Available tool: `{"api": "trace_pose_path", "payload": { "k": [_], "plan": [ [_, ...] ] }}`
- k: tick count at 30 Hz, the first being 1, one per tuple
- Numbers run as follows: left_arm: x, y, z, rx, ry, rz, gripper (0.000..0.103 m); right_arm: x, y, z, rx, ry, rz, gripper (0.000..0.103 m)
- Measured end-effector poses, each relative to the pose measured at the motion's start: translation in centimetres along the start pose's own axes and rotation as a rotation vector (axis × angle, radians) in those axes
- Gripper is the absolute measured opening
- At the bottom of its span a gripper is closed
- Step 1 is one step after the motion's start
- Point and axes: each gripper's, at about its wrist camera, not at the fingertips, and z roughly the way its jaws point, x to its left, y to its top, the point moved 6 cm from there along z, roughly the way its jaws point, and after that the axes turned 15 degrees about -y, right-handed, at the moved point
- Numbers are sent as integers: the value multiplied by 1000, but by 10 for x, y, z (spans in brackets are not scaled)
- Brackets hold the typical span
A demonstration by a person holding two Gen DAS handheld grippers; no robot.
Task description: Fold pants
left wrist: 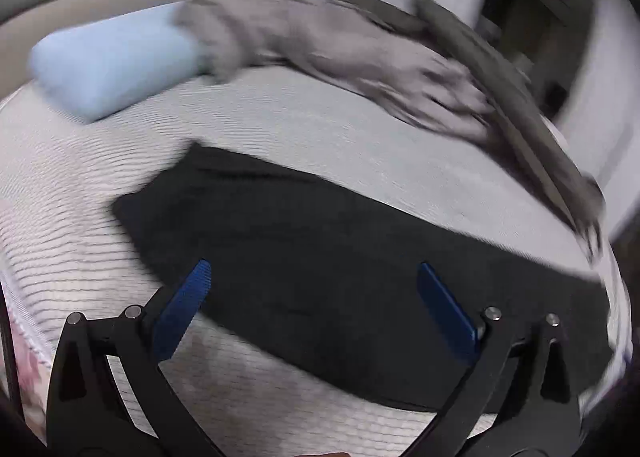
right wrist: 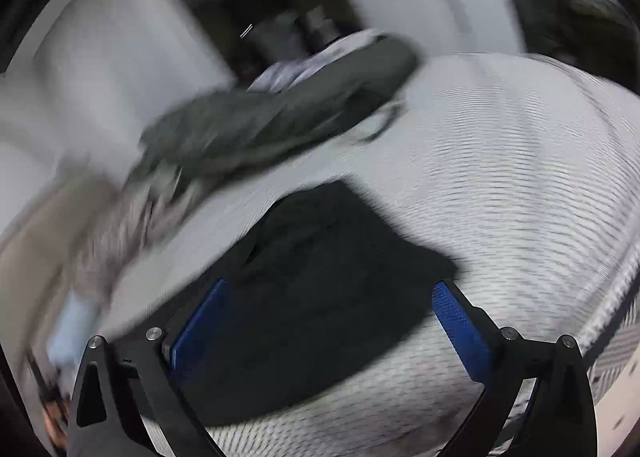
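Black pants (left wrist: 320, 257) lie flat on a ribbed white mattress (left wrist: 280, 113) beside grey garments (left wrist: 340, 45).

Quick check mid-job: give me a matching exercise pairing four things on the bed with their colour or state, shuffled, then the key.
Column one:
1. pants
2. pillow
3. left tool
4. garment pile

Column two:
A. light blue, at the far side of the mattress
B. black, lying flat in a long strip
C. grey and olive, crumpled
D. wide open, nothing between its blue pads

Pairs: 1-B, 2-A, 3-D, 4-C
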Motion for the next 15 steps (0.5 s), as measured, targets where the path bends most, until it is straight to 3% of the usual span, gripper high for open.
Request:
{"api": "trace_pose_path", "payload": {
  "k": [5,8,12,15],
  "plan": [
    [-99,-30,47,141,-128,161,102,90,-27,17,63,-73,-345,102],
    [-158,-61,72,237,-202,246,102,123,-37,21,114,-58,-412,102],
    [-231,-105,99,363,-282,442,102,169,-45,40,171,-18,-542,102],
    [-253,-134,116,401,-322,519,102,186,-60,62,179,-53,-636,102]
  ]
}}
